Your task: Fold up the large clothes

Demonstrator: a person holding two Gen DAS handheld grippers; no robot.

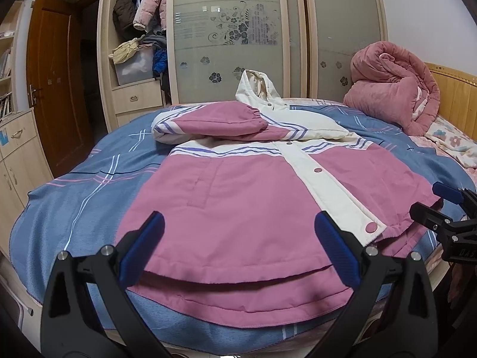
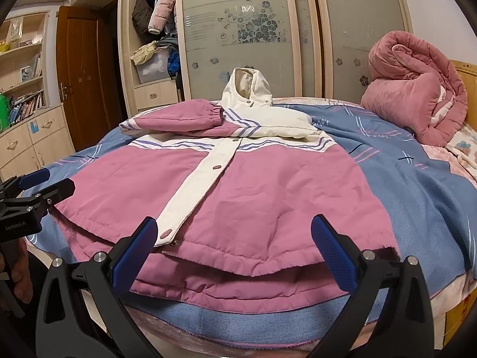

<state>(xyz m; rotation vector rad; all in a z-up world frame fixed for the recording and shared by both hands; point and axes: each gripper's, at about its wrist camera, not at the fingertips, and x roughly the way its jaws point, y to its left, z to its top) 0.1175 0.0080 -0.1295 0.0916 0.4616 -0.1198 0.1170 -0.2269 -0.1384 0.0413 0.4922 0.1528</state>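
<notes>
A pink and cream hooded jacket (image 1: 238, 185) (image 2: 268, 185) lies front-up and snapped shut on the bed. Its hood (image 1: 256, 89) (image 2: 247, 89) points to the far side. One pink sleeve (image 1: 220, 119) (image 2: 179, 117) is folded across the chest. My left gripper (image 1: 238, 250) hovers open over the left part of the hem, nothing between its blue pads. My right gripper (image 2: 234, 253) hovers open over the right part of the hem, also holding nothing. Each shows in the other's view: the right gripper (image 1: 429, 200) at the jacket's right corner, the left gripper (image 2: 53, 180) at its left corner.
A blue plaid blanket (image 1: 74, 203) (image 2: 417, 185) covers the bed. A rolled pink quilt (image 1: 393, 89) (image 2: 417, 89) sits at the far right by the wooden headboard (image 1: 456, 95). Behind stand a sliding-door wardrobe (image 1: 238, 29) and a brown door (image 1: 53, 89). A hand (image 2: 18, 268) shows at lower left.
</notes>
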